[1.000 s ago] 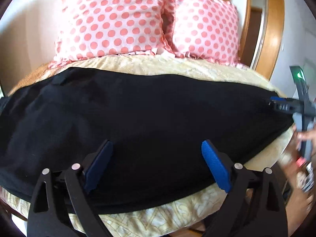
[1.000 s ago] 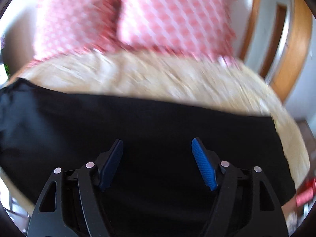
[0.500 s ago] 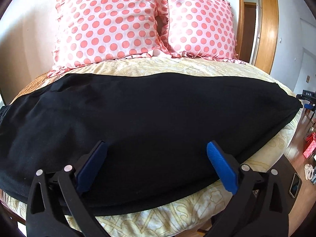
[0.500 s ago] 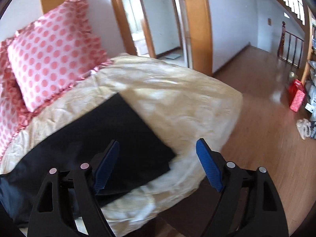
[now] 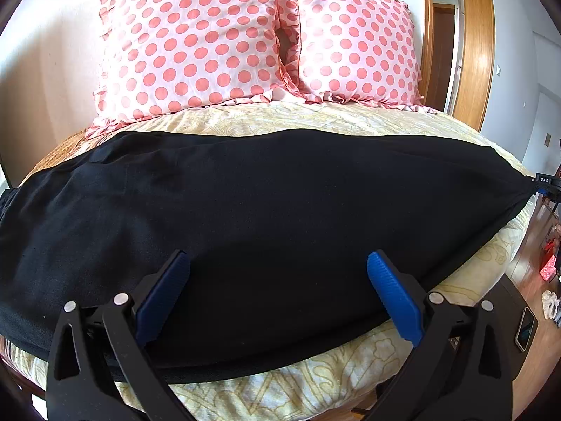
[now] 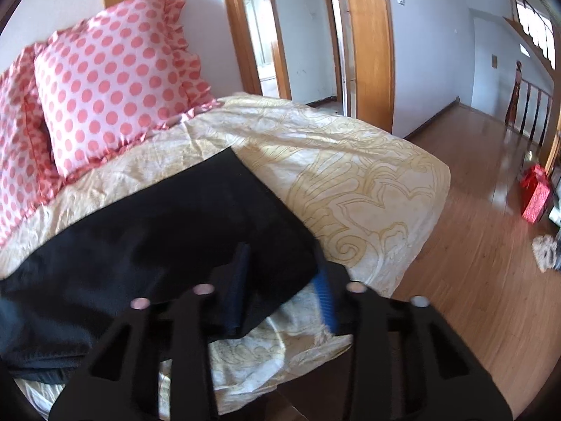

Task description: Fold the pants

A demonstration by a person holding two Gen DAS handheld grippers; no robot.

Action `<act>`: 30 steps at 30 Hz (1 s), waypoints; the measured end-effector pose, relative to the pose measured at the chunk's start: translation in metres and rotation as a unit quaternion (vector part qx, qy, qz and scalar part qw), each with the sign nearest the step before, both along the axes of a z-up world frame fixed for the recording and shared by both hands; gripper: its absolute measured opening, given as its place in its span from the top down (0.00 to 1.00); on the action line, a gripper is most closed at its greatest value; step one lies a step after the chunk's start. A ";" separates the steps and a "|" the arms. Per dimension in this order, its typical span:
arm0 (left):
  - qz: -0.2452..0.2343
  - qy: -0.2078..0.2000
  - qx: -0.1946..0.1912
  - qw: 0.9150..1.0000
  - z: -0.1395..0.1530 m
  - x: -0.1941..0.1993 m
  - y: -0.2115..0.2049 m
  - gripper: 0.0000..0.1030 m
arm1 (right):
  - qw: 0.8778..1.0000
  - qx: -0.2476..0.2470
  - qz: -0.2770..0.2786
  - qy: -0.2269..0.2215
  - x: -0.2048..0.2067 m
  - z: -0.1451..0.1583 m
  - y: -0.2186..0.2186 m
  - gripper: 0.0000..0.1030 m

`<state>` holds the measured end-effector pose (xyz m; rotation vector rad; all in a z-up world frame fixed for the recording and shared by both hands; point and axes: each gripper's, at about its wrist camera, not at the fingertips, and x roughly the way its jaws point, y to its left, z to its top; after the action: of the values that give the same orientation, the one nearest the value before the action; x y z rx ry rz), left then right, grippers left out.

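Black pants (image 5: pixel 266 217) lie flat across the yellow bedspread (image 5: pixel 315 115), stretching from left to right. My left gripper (image 5: pixel 277 294) is open and hovers over the near edge of the pants, holding nothing. My right gripper (image 6: pixel 284 287) is at the hem end of the pants (image 6: pixel 168 238) at the bed's right edge; its jaws have narrowed around the cloth's corner, with the blue pads (image 6: pixel 324 293) still a little apart. The right gripper's tip also shows in the left wrist view (image 5: pixel 545 184) at the pants' right tip.
Two pink polka-dot pillows (image 5: pixel 196 42) (image 6: pixel 108 80) lean against the wall at the head of the bed. A wooden doorway (image 6: pixel 368 42) and wood floor (image 6: pixel 473 263) lie to the right. A red bag (image 6: pixel 534 198) stands on the floor. A phone (image 5: pixel 525 324) lies near the bed's corner.
My right gripper moved in on the hem corner of the pants and its jaws narrowed around the cloth. My left gripper stayed open, nearly still.
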<state>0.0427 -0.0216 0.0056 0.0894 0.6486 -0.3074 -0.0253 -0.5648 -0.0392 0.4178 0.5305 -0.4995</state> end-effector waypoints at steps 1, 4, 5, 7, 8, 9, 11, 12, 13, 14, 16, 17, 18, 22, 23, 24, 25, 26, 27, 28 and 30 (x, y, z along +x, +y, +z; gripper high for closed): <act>0.000 0.000 0.000 1.000 0.000 0.000 0.000 0.02 | 1.000 0.010 0.003 -0.012 -0.002 0.000 -0.003 0.80; -0.001 0.000 0.000 1.000 0.000 0.000 0.000 0.02 | 0.999 0.016 0.008 -0.037 -0.002 0.007 -0.004 0.85; -0.001 0.000 0.000 1.000 0.000 0.000 0.000 0.02 | 0.998 0.020 0.013 -0.052 -0.002 0.012 -0.005 0.85; 0.000 -0.001 0.000 1.000 0.001 0.000 0.000 0.02 | 0.996 0.026 0.026 -0.077 -0.001 0.023 -0.004 0.86; 0.000 -0.001 0.000 1.000 0.001 -0.001 0.000 0.02 | 0.995 0.027 0.034 -0.087 0.001 0.030 -0.002 0.86; 0.001 -0.002 -0.001 1.000 0.001 0.000 0.000 0.02 | 0.993 0.029 0.050 -0.102 0.003 0.039 0.004 0.86; 0.003 -0.004 -0.001 1.000 0.002 0.001 0.000 0.02 | 0.989 0.032 0.079 -0.124 0.009 0.053 0.017 0.86; 0.004 -0.005 -0.001 1.000 0.002 0.002 0.000 0.02 | 0.985 0.037 0.104 -0.137 0.015 0.062 0.029 0.86; 0.005 -0.004 -0.003 1.000 0.003 0.003 0.000 0.02 | 0.981 0.041 0.123 -0.145 0.021 0.068 0.040 0.86; 0.006 -0.003 -0.005 1.000 0.004 0.003 0.000 0.02 | 0.976 0.046 0.144 -0.155 0.025 0.074 0.051 0.86; 0.005 0.003 -0.018 1.000 0.008 0.006 0.003 0.02 | 0.963 0.054 0.197 -0.175 0.037 0.086 0.083 0.86; 0.005 0.009 -0.030 0.999 0.010 0.006 0.006 0.02 | 0.957 0.053 0.223 -0.180 0.043 0.092 0.101 0.86; 0.005 0.011 -0.039 0.999 0.012 0.004 0.008 0.02 | 0.947 0.053 0.257 -0.187 0.051 0.097 0.126 0.86; 0.031 -0.004 -0.063 0.998 0.022 -0.004 0.024 0.02 | 0.905 0.075 0.374 -0.189 0.075 0.095 0.213 0.86; 0.041 -0.012 -0.063 0.997 0.026 -0.005 0.029 0.02 | 0.896 0.081 0.398 -0.179 0.080 0.090 0.233 0.86; 0.047 -0.017 -0.062 0.997 0.029 -0.007 0.032 0.02 | 0.884 0.085 0.430 -0.161 0.087 0.080 0.258 0.86; 0.058 -0.027 -0.062 0.996 0.033 -0.008 0.039 0.02 | 0.878 0.085 0.448 -0.145 0.090 0.071 0.277 0.86; 0.065 -0.031 -0.062 0.995 0.035 -0.010 0.042 0.02 | 0.873 0.083 0.464 -0.125 0.093 0.060 0.294 0.86; 0.074 -0.036 -0.063 0.995 0.038 -0.010 0.049 0.02 | 0.868 0.086 0.478 -0.103 0.097 0.047 0.310 0.86; 0.081 -0.039 -0.063 0.994 0.040 -0.012 0.053 0.02 | 0.864 0.098 0.487 -0.079 0.102 0.033 0.322 0.86; 0.098 -0.041 -0.062 0.992 0.042 -0.012 0.063 0.02 | 0.866 0.115 0.483 -0.053 0.108 0.014 0.331 0.86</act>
<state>0.0306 0.0414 0.0472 -0.0804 0.5506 -0.1540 0.0824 -0.2337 -0.0247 0.3507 0.6217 0.5618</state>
